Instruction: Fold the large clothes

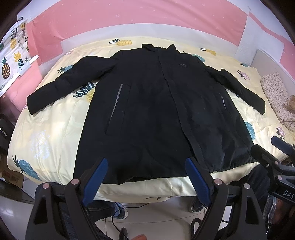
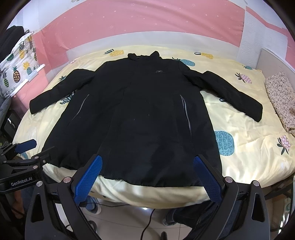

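Looking along both grippers, I find a black coat [image 1: 147, 103] laid flat, front side up, on a bed covered by a pale yellow pineapple-print quilt [image 1: 48, 133]. Its collar points toward the pink wall [image 1: 129, 16] and its hem lies near the bed's near edge. Both sleeves are spread outward to either side, resting on the quilt. Grey pocket zips [image 2: 185, 112] show on each front panel, and a small chest logo [image 2: 158, 71] is visible.

My left gripper [image 1: 146, 166] hovers just short of the hem, jaws set wide apart and holding nothing; its blue pads [image 1: 197, 181] are bare. My right gripper [image 2: 147, 162] is likewise spread wide and empty, positioned over the hem's right portion. I cannot tell whether either one touches the fabric. Each gripper appears at the edge of the other's view, side by side and apart.

A folded speckled cloth [image 2: 281, 96] lies at the bed's right side. A white pineapple-print fabric [image 1: 12, 53] hangs at the left. Below the bed edge I see tiled floor [image 2: 129, 221], a black cable [image 2: 147, 223] and shoes [image 1: 119, 210].
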`<control>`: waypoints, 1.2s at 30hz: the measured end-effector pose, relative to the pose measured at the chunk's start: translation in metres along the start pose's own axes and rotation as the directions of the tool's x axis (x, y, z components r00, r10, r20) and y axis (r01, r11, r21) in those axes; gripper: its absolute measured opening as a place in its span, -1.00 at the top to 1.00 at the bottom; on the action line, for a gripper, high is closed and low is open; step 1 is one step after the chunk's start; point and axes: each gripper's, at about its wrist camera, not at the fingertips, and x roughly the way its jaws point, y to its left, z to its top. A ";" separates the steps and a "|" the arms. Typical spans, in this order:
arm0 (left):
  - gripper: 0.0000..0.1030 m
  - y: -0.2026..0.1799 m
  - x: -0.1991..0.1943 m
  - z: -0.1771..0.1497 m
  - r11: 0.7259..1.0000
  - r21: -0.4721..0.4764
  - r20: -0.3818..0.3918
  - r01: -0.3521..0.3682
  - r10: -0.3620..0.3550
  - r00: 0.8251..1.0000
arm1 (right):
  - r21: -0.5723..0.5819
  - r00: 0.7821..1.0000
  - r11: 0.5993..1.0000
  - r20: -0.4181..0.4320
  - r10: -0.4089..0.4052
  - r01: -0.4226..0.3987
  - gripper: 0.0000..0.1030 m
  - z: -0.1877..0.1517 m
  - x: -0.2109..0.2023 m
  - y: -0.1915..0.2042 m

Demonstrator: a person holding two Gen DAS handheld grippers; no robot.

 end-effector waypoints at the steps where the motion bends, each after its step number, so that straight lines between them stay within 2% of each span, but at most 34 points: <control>1: -0.70 0.000 0.000 0.000 1.000 0.000 -0.001 0.000 0.000 1.000 | 0.001 1.000 1.000 -0.002 0.001 -0.001 -0.93 0.000 0.001 0.000; 23: -0.70 0.003 0.016 0.002 1.000 -0.001 -0.024 -0.015 0.015 1.000 | 0.005 1.000 1.000 -0.008 0.005 -0.005 -0.93 0.000 0.011 0.001; 36: -0.70 0.047 0.050 0.026 0.996 -0.061 -0.028 -0.063 0.062 0.998 | -0.051 0.997 0.998 -0.061 0.041 -0.044 -0.93 0.024 0.053 0.018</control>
